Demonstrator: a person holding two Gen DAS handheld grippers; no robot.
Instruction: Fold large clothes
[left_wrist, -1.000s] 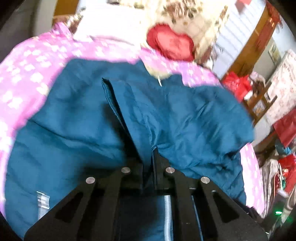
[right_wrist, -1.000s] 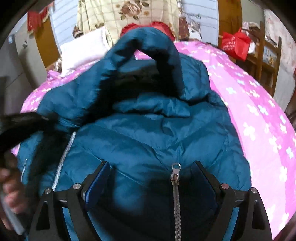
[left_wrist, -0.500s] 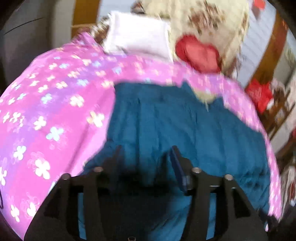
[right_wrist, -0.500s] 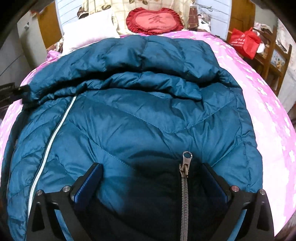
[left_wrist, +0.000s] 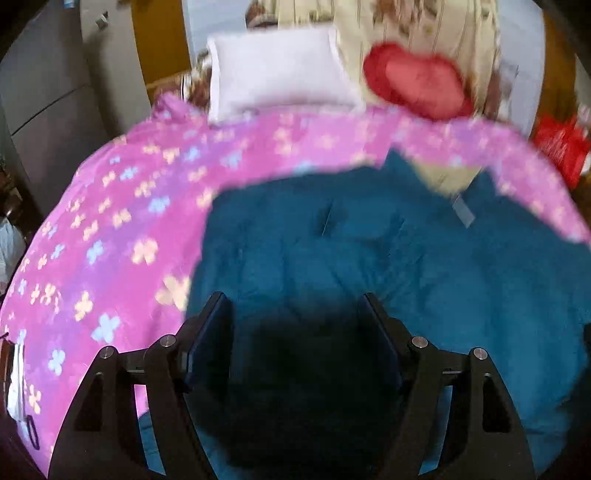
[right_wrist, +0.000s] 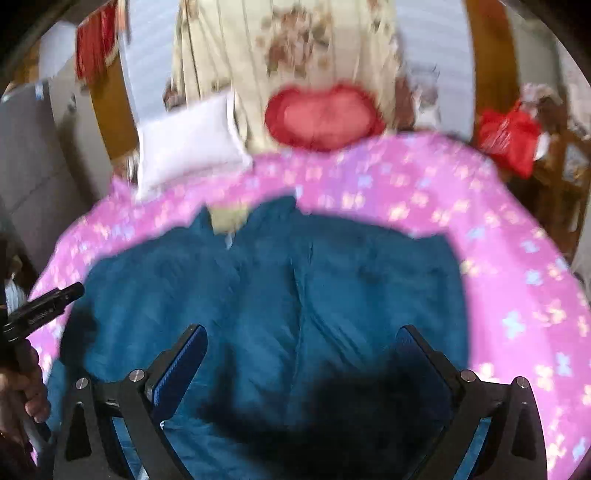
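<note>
Fingers of both the left gripper (left_wrist: 295, 332) and right gripper (right_wrist: 303, 365) are now hanging open above the jacket (left_wrist: 369, 266), the left having just released its fold, which is lying flat on the bed (left_wrist: 122, 229), leaving this fold apparently done.

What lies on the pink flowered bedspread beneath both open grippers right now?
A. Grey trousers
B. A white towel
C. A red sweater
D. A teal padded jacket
D: the teal padded jacket lies spread on the bedspread, with the left gripper and right gripper open above it.

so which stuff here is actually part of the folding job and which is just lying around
Job:
blue jacket
left gripper, open
right gripper, open

Lying about:
white pillow
red cushion
red bag
pink bedspread, the surface under the jacket
</note>
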